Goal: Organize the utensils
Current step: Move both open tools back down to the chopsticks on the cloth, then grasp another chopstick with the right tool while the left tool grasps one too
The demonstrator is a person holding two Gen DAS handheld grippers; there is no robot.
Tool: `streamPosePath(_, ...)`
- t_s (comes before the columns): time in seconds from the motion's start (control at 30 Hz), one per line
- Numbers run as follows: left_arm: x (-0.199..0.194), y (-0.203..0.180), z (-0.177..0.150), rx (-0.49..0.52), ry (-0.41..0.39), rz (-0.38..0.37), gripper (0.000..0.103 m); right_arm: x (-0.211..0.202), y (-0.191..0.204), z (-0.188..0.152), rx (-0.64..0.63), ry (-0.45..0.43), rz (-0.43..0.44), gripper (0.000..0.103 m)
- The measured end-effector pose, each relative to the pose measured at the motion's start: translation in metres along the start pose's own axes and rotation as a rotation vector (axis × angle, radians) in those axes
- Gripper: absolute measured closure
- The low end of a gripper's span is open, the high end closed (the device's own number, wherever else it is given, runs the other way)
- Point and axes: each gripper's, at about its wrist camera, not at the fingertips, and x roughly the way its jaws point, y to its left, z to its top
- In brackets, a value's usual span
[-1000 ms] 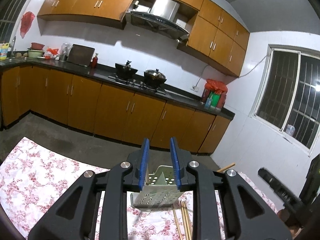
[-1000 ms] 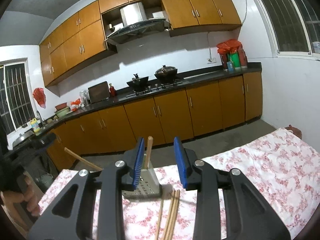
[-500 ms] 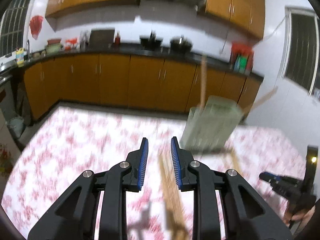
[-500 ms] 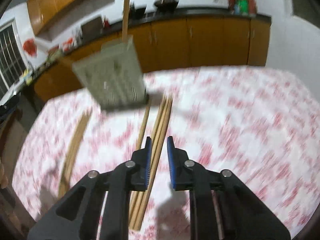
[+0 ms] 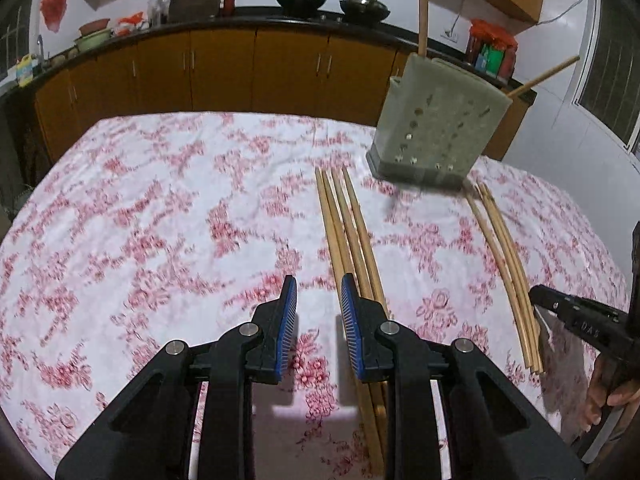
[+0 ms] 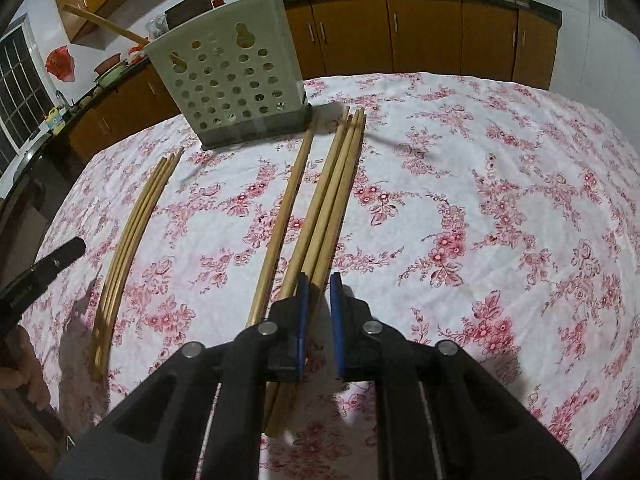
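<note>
Four chopsticks (image 6: 324, 216) lie lengthwise toward the seemingly upright holder (image 6: 236, 80).

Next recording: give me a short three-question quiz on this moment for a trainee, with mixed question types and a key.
1. True or false: the perforated grey-green plastic holder lies on its side on the floral tablecloth.
2. How many wooden chopsticks stick out of the holder's top? A) none B) two C) five
3. Short answer: what does the left gripper hold?

Key
1. False: it stands upright.
2. B: one near upright and one leaning out to the side.
3. Nothing: only cloth shows in the gap.
</note>
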Motion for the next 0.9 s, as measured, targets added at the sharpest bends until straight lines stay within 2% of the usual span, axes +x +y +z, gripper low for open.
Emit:
streamPosePath(0.13,0.005,-0.004,-0.005,0.002,0.018,-0.011,0.08,0.002,0.002,-0.002,-0.021,0.007,-0.013,0.092)
streamPosePath(0.27,0.006,-0.007,-0.008,0.004,0.034,-0.025,0.082,0.001,-0.003,0.001,-0.004,-0.009,-0.085,0.095)
streamPosePath(0.5,0.01,-0.012,-0.016,0.021,0.066,-0.05,0.086,0.0,-0.018,0.003,0.034,-0.016,-0.094,0.095)
streamPosePath(0.9,0.015,-0.017,-0.021,0.047,0.111,-0.017,0.09,-0.003,-0.015,-0.001,0.003,-0.023,-0.099,0.093)
